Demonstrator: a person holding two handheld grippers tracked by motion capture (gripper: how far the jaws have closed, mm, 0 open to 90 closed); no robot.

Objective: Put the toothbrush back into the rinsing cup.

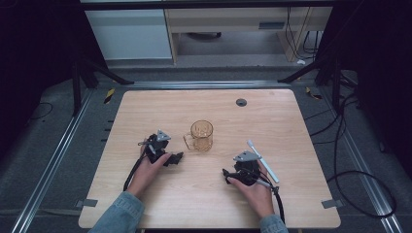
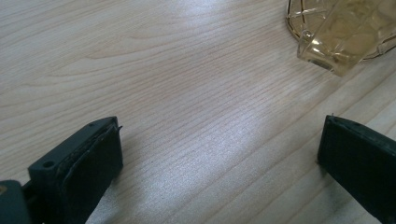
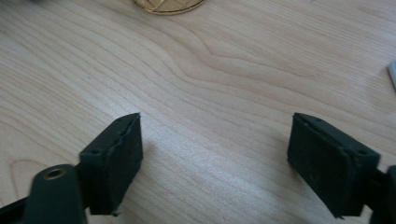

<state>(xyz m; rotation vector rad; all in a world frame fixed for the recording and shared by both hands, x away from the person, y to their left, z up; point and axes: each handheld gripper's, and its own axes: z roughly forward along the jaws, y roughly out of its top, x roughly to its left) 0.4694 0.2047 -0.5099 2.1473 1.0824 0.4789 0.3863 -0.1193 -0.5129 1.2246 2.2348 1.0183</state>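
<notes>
mug [image 1: 201, 135]: amber glass, upright, mid-tabletop
left gripper [image 1: 176, 158]: jaws wide, empty, just left of mug
right gripper [image 1: 226, 174]: jaws wide, empty, near front edge
white stick [image 1: 263, 161]: just beside right gripper

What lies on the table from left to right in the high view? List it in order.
left tongs → amber glass mug → right tongs → white toothbrush
</notes>
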